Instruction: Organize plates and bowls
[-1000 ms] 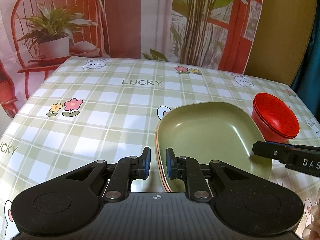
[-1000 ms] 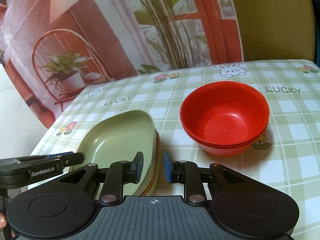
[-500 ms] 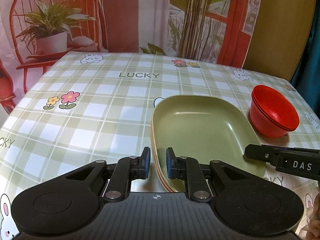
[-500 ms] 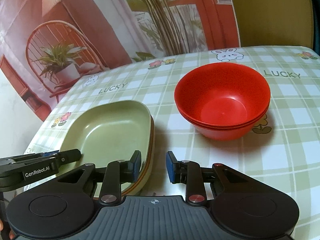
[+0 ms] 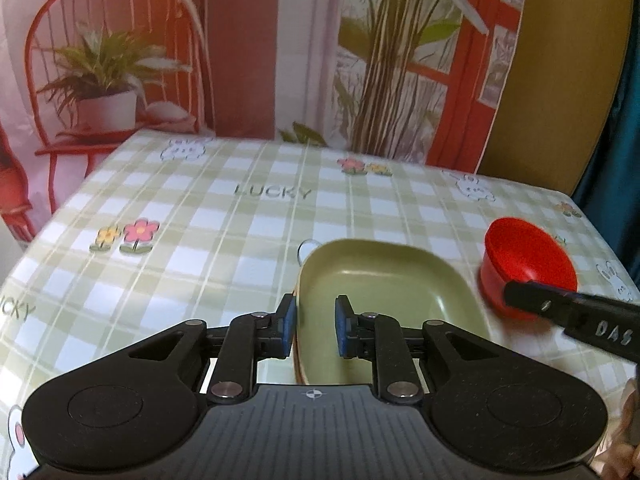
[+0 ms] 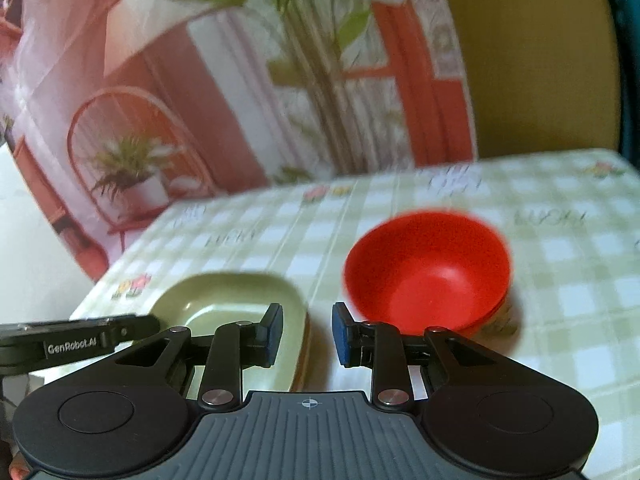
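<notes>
Evidently both cameras have risen and pulled back over the last second, so the stacking looks done. The left hand-held gripper [image 5: 315, 330] hangs slightly open and empty above the near rim of the green plates [image 5: 384, 292], a smooth, glossy rounded-square stack with an orange edge beneath, toward the near edge of the tabletop [image 5: 200, 216]. The right hand-held gripper [image 6: 307, 334], equally parted and empty, hovers before the nested red bowls [image 6: 426, 272], round matte plastic, nearer the right edge.
</notes>
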Tool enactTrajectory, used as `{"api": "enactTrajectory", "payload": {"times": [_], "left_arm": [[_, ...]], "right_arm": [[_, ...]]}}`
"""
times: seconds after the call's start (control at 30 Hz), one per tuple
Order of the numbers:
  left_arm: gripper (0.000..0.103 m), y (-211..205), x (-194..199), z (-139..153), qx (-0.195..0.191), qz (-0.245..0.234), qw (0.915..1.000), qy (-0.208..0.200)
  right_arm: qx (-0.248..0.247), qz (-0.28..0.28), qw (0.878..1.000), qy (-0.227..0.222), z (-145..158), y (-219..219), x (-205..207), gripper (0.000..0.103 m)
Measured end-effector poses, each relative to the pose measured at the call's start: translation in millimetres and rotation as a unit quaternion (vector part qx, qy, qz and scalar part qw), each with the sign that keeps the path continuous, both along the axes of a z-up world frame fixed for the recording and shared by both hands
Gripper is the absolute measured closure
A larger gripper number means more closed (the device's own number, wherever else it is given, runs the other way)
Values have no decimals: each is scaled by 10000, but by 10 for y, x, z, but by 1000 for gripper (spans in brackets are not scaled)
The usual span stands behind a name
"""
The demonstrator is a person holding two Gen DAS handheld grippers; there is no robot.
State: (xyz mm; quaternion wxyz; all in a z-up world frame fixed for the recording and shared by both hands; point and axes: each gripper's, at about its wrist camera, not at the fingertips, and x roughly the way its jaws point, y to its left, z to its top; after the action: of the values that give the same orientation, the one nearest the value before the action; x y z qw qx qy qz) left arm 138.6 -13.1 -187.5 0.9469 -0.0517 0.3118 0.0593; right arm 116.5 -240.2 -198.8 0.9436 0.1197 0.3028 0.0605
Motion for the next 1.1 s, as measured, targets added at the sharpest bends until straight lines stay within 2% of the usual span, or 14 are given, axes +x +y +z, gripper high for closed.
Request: {"api": "enactTrajectory", "payload": {"times": [0.13, 0.33, 0.5, 0.63, 0.8, 0.93, 1.1], "left_arm": [[79, -63, 52, 95, 171, -13, 9997, -159], [79, -49, 105, 56, 176, 172, 9997, -4], [79, 72, 116, -110, 129, 416, 9986, 300], [74, 161, 135, -241, -74, 352, 9982, 488], [73, 119, 134, -265, 46, 365, 9979, 527], [73, 156, 106, -173, 30, 451, 9983, 372], [73, 124, 116, 82, 26, 375, 9993, 3]], "right_arm": [[48, -298, 9993, -211, 96, -240, 1, 77], [179, -524, 9982, -237, 77, -480, 22, 77], [260, -491, 9983, -156, -4, -477, 31, 77], [257, -448, 9986, -139, -24, -428, 9, 77], [241, -490, 9984, -135, -30, -435, 14, 77], [220, -537, 9981, -185, -14, -460, 17, 77], [181, -655, 9974, -245, 5, -541, 13, 77]]}}
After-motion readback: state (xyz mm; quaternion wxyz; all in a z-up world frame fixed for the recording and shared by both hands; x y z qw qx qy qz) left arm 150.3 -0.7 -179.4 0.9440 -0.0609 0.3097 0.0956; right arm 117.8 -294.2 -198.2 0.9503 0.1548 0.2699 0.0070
